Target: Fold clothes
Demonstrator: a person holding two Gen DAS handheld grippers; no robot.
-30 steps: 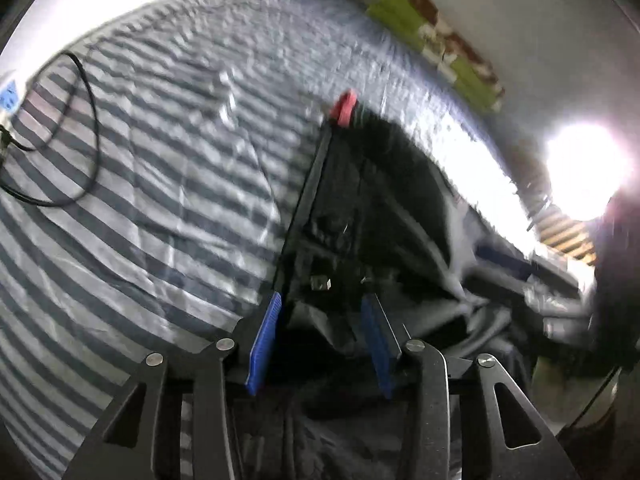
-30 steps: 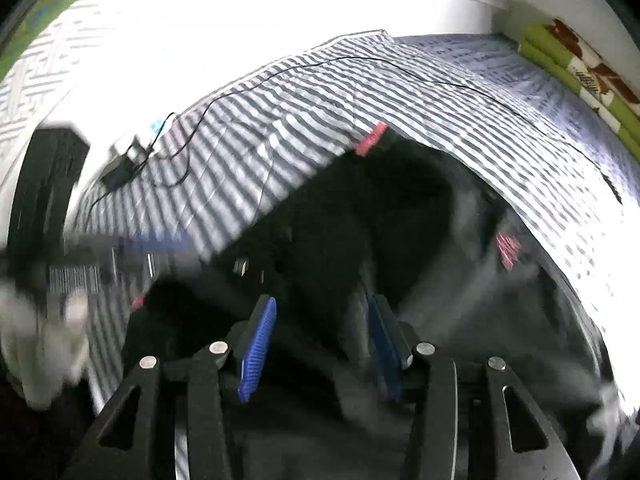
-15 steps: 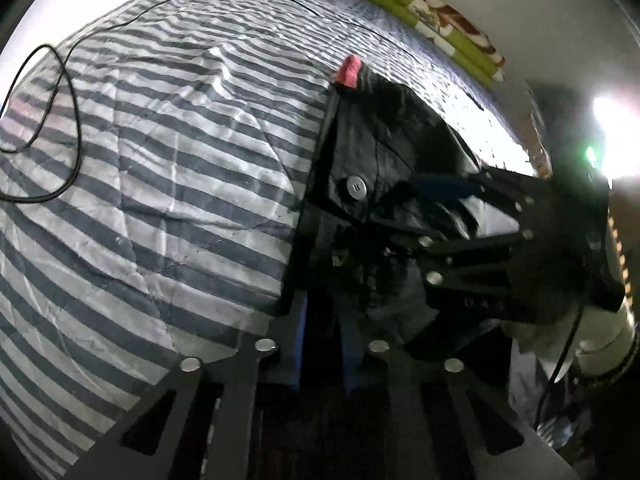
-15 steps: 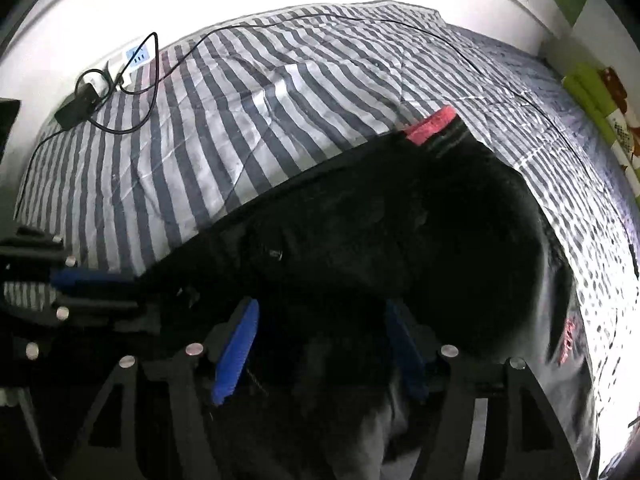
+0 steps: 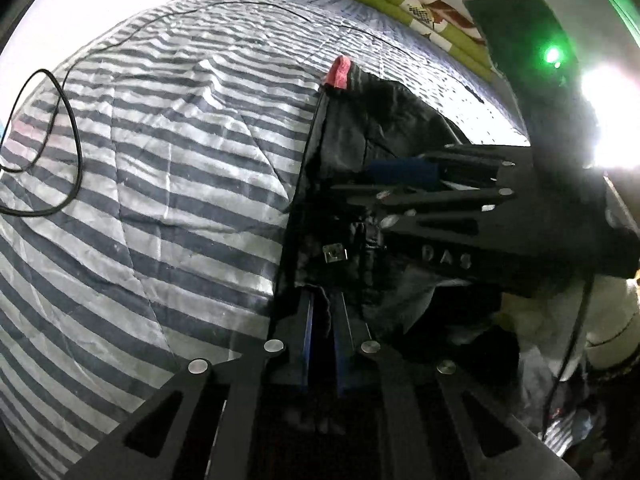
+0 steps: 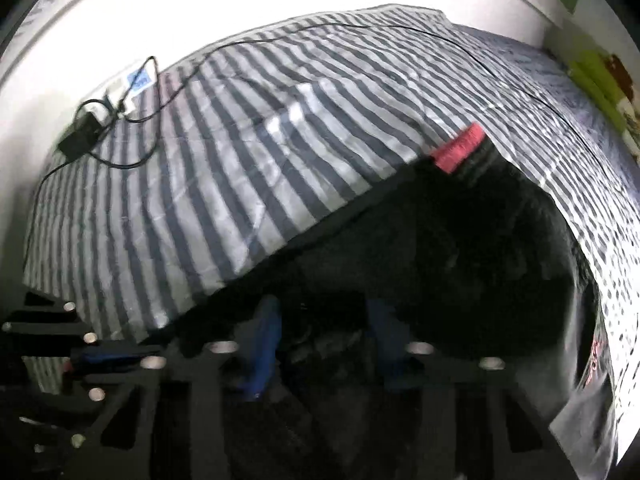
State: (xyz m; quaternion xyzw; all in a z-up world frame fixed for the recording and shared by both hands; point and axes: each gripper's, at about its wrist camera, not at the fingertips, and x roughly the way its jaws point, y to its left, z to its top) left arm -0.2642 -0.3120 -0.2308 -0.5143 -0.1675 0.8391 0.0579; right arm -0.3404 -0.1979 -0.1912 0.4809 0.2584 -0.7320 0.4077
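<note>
A black garment (image 5: pixel 380 120) with a pink cuff (image 5: pixel 340 72) lies on the striped bed cover (image 5: pixel 180 160). My left gripper (image 5: pixel 322 320) is shut on the garment's near edge, with a fold of black cloth pinched between its blue pads. A small metal fastener (image 5: pixel 335 253) shows just ahead of it. My right gripper (image 5: pixel 384 184) reaches in from the right over the cloth. In the right wrist view the right gripper (image 6: pixel 324 340) stands open, its blue pads wide apart over the dark garment (image 6: pixel 460 248). The pink cuff (image 6: pixel 460 148) lies at the far end.
A black cable (image 5: pixel 68 120) loops over the cover at the left, running to a charger (image 6: pixel 78 140) near the wall. A folded green blanket (image 5: pixel 420 8) lies at the far end of the bed. A glaring light (image 5: pixel 612 120) and clutter sit at the right.
My left gripper went from open to shut on the garment's edge. The right gripper moved in close beside it, staying open, and its view is slightly blurred.
</note>
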